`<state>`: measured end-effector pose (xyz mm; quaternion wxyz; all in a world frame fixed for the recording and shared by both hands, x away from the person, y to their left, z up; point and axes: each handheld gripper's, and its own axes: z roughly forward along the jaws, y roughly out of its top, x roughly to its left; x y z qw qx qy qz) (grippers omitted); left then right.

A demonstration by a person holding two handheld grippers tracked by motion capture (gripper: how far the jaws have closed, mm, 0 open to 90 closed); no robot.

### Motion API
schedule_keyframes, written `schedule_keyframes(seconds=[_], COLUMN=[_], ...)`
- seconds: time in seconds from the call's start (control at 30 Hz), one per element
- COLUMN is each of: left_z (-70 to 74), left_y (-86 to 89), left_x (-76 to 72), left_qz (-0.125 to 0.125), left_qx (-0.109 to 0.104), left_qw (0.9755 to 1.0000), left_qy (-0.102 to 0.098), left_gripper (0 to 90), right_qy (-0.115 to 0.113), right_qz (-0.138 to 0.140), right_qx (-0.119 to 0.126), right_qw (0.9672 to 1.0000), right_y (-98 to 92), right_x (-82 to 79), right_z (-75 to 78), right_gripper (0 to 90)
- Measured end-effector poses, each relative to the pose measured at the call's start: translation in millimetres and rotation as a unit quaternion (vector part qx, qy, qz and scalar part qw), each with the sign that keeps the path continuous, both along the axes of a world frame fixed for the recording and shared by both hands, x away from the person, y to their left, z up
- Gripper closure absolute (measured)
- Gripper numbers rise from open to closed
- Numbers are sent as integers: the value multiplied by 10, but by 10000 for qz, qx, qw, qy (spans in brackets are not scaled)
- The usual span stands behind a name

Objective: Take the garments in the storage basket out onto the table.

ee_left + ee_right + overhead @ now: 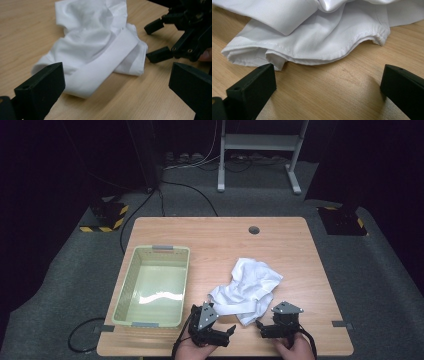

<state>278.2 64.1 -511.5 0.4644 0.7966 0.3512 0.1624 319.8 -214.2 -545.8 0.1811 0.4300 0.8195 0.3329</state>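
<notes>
A crumpled white cloth point(247, 287) lies on the wooden table point(280, 245), right of centre. In the left gripper view the cloth point(95, 45) sits just ahead of the open jaws. My left gripper point(231, 329) is at the table's front edge, open, pointing right toward the cloth's near corner. My right gripper point(258, 329) is open too, just right of that corner, with the cloth's hem point(312, 42) spread right before its jaws. The right gripper point(156, 41) also appears opposite in the left gripper view. Neither holds anything.
A pale green plastic basket point(155, 285) with nothing in it stands on the table's left side. A round cable hole point(254, 229) sits near the far edge. Beyond the table are a white stand point(260, 150), floor cables and dark surroundings.
</notes>
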Motion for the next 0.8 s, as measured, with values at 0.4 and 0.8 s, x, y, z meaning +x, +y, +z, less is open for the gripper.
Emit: schedule_keyframes(seconds=[0.4,0.8], left_z=[-327,-341], left_y=[-69,-97], left_x=[10,13], left_qz=[37,-235], left_qx=[725,1002], left_qw=[9974,9946], left_qy=[35,134], left_gripper=[7,6], right_qy=[1,3], right_qz=[-1,9], right_qx=[1,-4], right_qw=[10000,10000], right_y=[0,-1], right_x=[-1,-1], right_z=[0,0], right_gripper=[1,0])
